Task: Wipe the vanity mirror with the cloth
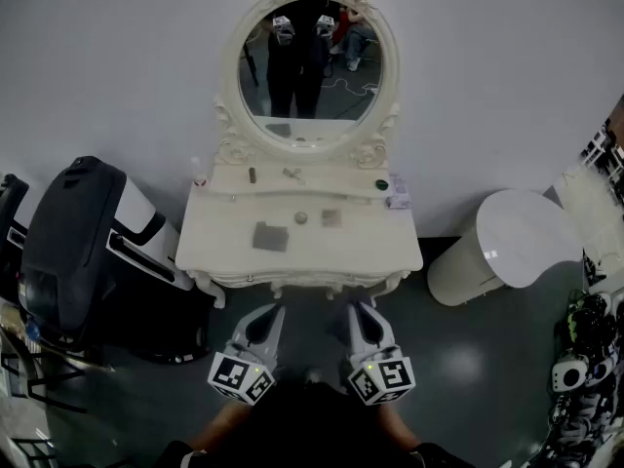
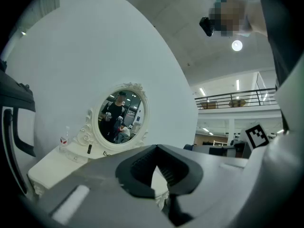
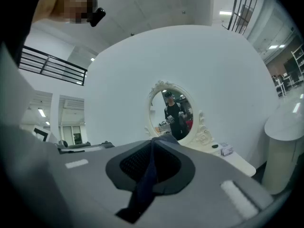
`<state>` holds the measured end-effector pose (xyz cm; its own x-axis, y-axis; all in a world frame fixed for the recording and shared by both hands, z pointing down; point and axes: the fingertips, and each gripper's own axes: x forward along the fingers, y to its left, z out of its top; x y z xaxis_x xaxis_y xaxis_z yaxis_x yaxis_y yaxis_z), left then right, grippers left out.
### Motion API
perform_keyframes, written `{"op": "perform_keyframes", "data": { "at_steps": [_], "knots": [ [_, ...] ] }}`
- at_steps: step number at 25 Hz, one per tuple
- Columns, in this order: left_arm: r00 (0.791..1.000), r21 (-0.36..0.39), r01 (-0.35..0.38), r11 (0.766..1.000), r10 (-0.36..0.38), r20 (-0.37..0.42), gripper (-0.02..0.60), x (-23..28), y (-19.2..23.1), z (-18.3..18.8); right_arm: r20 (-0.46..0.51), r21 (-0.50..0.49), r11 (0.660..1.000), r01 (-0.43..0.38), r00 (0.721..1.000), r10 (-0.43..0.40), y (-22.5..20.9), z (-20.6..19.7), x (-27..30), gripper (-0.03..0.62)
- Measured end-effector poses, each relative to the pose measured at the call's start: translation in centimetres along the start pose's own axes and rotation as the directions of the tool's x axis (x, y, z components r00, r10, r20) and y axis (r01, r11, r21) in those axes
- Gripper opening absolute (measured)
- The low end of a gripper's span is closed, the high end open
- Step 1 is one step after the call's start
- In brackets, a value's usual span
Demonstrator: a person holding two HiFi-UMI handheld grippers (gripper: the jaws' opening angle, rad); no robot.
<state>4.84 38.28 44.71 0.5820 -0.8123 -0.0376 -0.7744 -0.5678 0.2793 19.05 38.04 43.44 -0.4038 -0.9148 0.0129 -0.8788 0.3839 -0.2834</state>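
Note:
The oval vanity mirror (image 1: 310, 66) in its ornate white frame stands on the back of a white dressing table (image 1: 375, 247) against the wall; it also shows in both gripper views (image 2: 118, 120) (image 3: 173, 113). Both grippers hang side by side in front of the table's near edge, well short of the mirror. My right gripper (image 1: 359, 312) (image 3: 151, 167) is shut on a dark blue cloth (image 3: 146, 184) that hangs as a strip from between its jaws. My left gripper (image 1: 271, 312) (image 2: 159, 175) is shut with nothing in it.
A grey square pad (image 1: 271, 236) and a smaller grey piece (image 1: 331, 218) lie on the tabletop. Small items, among them a little box (image 1: 398, 199), sit on the raised shelf. A black-and-white machine (image 1: 88, 242) stands at the left, a white round stool (image 1: 517, 242) at the right.

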Motion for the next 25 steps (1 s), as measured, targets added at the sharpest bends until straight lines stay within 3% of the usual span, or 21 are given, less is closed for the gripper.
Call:
{"op": "perform_keyframes", "data": {
  "at_steps": [18,25],
  "knots": [
    [0.999,0.020,-0.033,0.999,0.033,0.003,0.005,0.9,-1.9,-0.2,0.016,0.037,0.999,-0.017,1.000,0.016,-2.3,0.7,-1.1,0.025],
    [0.993,0.025,-0.106,0.994,0.105,0.054,0.005,1.5,-1.2,0.9,0.050,0.029,0.999,-0.044,0.998,0.042,-4.5,1.7,-0.7,0.026]
  ]
}}
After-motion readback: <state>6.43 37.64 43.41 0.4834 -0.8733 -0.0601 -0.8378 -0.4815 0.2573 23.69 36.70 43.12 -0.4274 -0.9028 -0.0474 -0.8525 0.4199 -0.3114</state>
